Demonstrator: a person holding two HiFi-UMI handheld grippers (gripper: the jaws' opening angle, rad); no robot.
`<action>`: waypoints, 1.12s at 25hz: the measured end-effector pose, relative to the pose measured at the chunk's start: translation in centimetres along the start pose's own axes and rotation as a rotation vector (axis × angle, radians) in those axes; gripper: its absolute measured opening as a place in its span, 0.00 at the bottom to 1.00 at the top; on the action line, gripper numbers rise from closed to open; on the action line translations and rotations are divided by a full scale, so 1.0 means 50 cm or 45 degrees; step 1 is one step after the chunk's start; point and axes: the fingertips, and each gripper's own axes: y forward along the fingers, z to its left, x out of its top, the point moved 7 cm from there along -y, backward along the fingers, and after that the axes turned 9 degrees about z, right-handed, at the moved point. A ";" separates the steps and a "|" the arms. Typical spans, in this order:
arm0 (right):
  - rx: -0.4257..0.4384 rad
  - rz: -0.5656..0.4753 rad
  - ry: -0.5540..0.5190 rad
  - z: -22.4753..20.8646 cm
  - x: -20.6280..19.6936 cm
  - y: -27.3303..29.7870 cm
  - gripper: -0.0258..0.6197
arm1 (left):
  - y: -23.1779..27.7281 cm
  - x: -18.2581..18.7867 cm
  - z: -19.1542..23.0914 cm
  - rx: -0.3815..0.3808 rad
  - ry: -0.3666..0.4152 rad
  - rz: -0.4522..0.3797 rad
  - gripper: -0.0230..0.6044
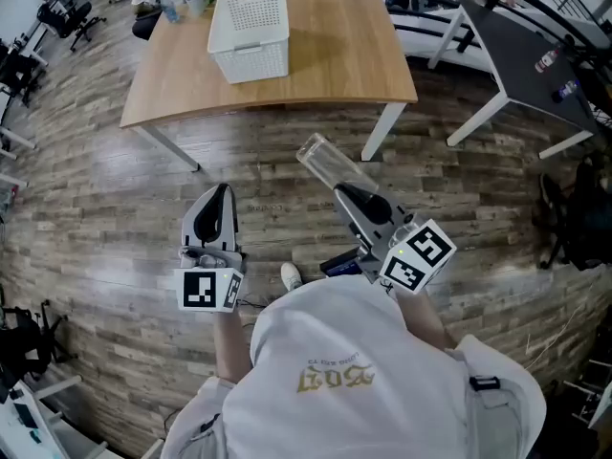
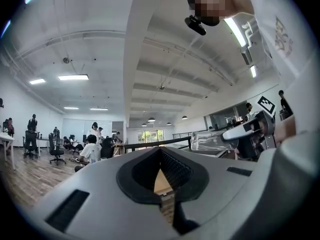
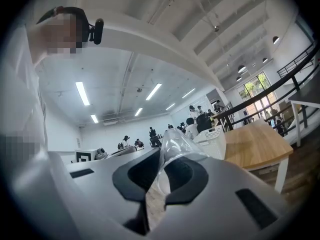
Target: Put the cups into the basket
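Clear plastic cup (image 1: 323, 159) in right claw (image 1: 344, 190)

white basket (image 1: 251, 63), clear cup (image 1: 323, 161), tan table (image 1: 344, 55)

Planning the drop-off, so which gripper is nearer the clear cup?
Right. The right gripper is shut on the clear cup; the left gripper, shut and empty, is apart to its left.

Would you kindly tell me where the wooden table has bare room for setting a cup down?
The table is bare right of the basket, out to its right edge, and in a strip along its near edge. The far left corner is cluttered with small items.
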 end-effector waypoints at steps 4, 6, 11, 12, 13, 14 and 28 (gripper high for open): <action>-0.002 -0.009 -0.005 0.000 0.001 -0.010 0.09 | -0.002 0.003 -0.008 -0.004 0.006 -0.007 0.04; 0.001 -0.014 -0.003 -0.001 0.004 -0.015 0.09 | 0.000 0.008 -0.013 -0.006 0.010 -0.014 0.04; 0.017 -0.019 0.004 -0.010 0.015 -0.036 0.09 | 0.012 0.016 -0.033 -0.008 0.008 -0.007 0.04; 0.020 -0.019 0.010 -0.013 0.016 -0.041 0.09 | 0.014 0.017 -0.039 -0.010 0.008 -0.004 0.04; 0.025 -0.020 0.019 -0.016 0.017 -0.046 0.09 | 0.016 0.018 -0.044 -0.010 0.009 -0.001 0.04; 0.031 -0.022 0.029 -0.019 0.018 -0.051 0.09 | 0.017 0.019 -0.050 -0.009 0.009 0.002 0.04; 0.084 -0.020 0.081 -0.090 0.020 -0.071 0.09 | 0.065 0.008 -0.096 0.021 0.010 0.049 0.04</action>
